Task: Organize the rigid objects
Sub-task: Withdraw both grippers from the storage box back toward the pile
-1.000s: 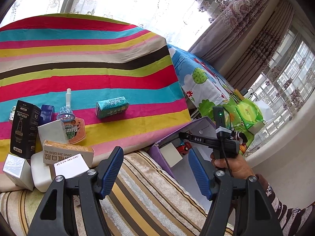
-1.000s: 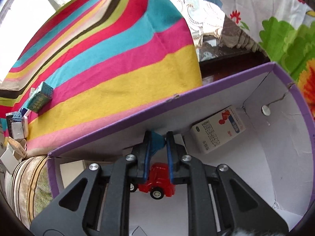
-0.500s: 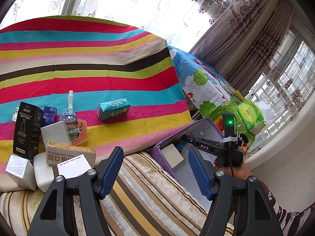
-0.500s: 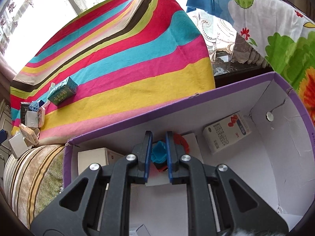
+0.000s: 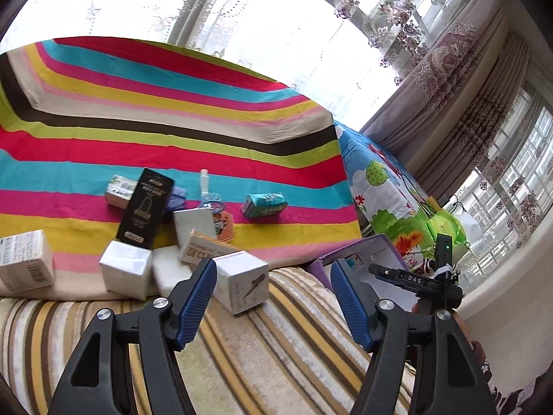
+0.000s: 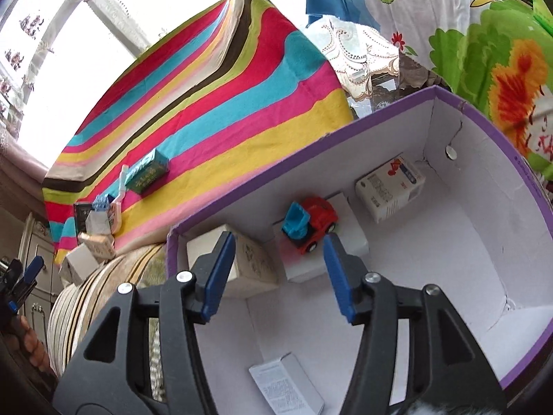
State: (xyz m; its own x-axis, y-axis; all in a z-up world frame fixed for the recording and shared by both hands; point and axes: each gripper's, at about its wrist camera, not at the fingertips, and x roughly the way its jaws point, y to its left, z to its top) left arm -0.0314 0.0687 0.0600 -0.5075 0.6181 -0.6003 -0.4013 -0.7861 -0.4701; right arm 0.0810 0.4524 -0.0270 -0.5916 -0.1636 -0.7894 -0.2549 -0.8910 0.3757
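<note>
A striped blanket covers the sofa by a bright curtained window, and a purple-rimmed white box sits at its near right end. The right gripper has just been opening; half a second ago its jaws pinched the toy truck, and now they stand spread and empty above the box. The red and blue toy truck rests inside, on a flat white packet, so that item looks delivered. Also in the box: a tan carton at the left wall, a white medicine carton in the far corner, and a small white printed box near the camera. The left gripper, jaws spread and empty, now faces the remaining pile of boxes on the blanket, with a white cube box nearest. That box seems the likely next pick.
</note>
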